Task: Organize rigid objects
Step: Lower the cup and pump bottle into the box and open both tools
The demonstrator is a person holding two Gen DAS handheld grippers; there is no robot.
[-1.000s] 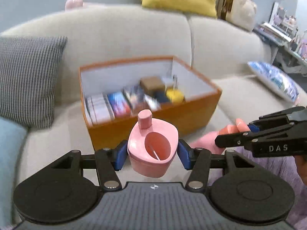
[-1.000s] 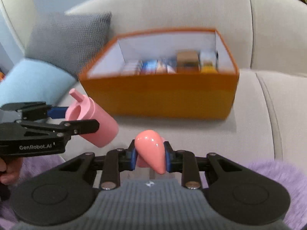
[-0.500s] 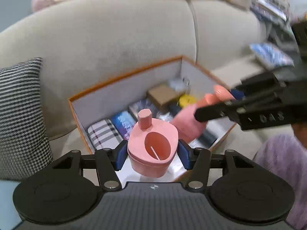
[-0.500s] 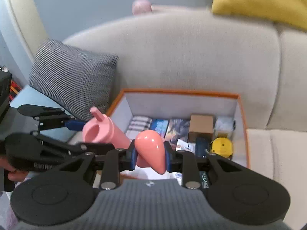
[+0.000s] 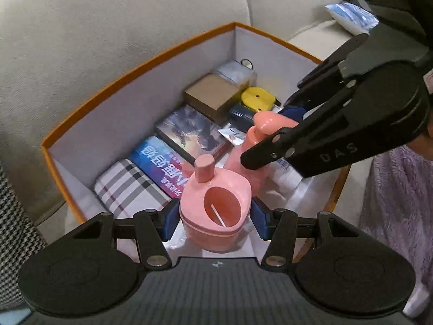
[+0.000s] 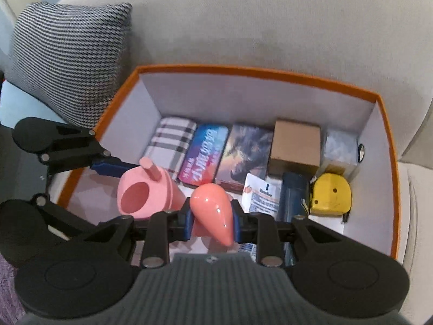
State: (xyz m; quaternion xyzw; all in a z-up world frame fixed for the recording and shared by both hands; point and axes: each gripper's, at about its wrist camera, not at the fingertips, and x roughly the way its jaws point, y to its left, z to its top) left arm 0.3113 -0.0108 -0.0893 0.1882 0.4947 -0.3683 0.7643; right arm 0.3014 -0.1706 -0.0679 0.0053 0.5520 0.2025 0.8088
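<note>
Pink cup (image 5: 215, 205), with a round stub on its rim, sat clamped between the blue pads of the left hand-held gripper (image 5: 215, 215) above the orange box's (image 6: 391, 146) near left corner. The right hand-held gripper (image 6: 211, 220) was clamped on a glossy salmon teardrop piece (image 6: 212, 214); what lay below it was hidden. "DAS" was stamped on the right gripper's arm. A packet (image 6: 261, 193) in the box read "Vaseline"; the blue tin's (image 6: 203, 153) lettering was too blurred to read. A yellow tape measure (image 6: 331, 193) sat at the right. The box stood on a beige sofa (image 6: 243, 27) beside a houndstooth cushion (image 6: 67, 54).
</note>
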